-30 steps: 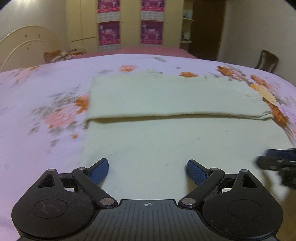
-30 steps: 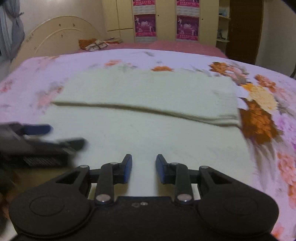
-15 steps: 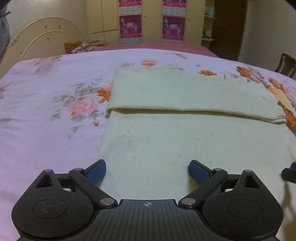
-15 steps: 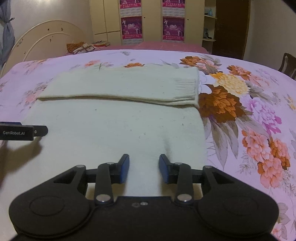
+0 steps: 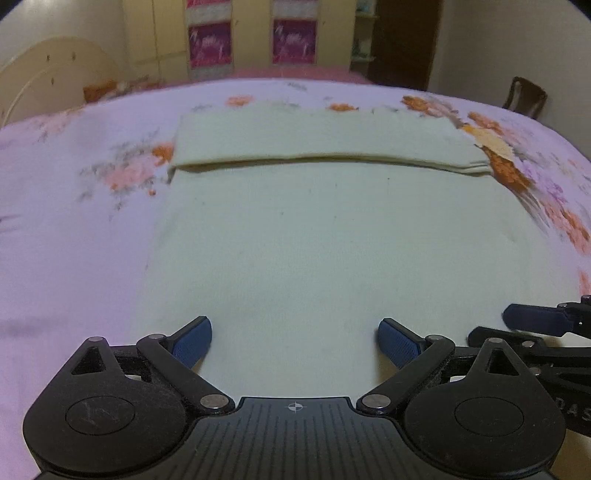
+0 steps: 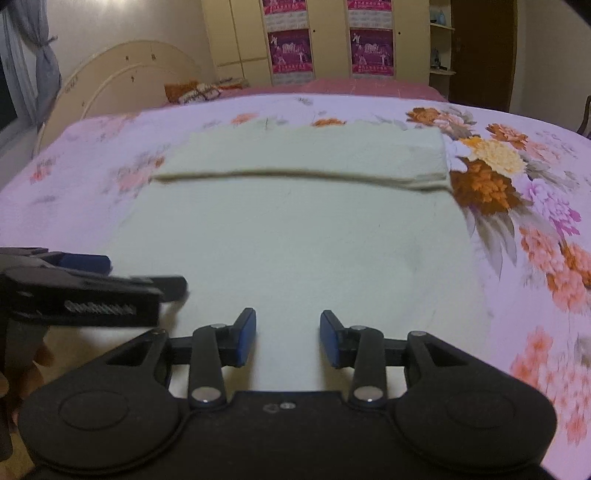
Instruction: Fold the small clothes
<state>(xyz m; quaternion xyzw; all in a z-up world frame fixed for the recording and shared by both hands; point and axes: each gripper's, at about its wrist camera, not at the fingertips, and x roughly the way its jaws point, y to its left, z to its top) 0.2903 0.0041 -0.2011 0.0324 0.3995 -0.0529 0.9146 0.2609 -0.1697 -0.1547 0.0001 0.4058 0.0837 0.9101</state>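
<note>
Item: cream sweater (image 5: pixel 332 240), lying flat on a floral bedsheet (image 5: pixel 74 221), far edge folded over. Left claw (image 5: pixel 294 341): released, spread wide above the near hem, empty. Right claw (image 6: pixel 287 338): opening, nothing between its pads.

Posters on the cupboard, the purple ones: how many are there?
4. Two big purple posters sit side by side on the cupboard; two more above them are cut off.
</note>
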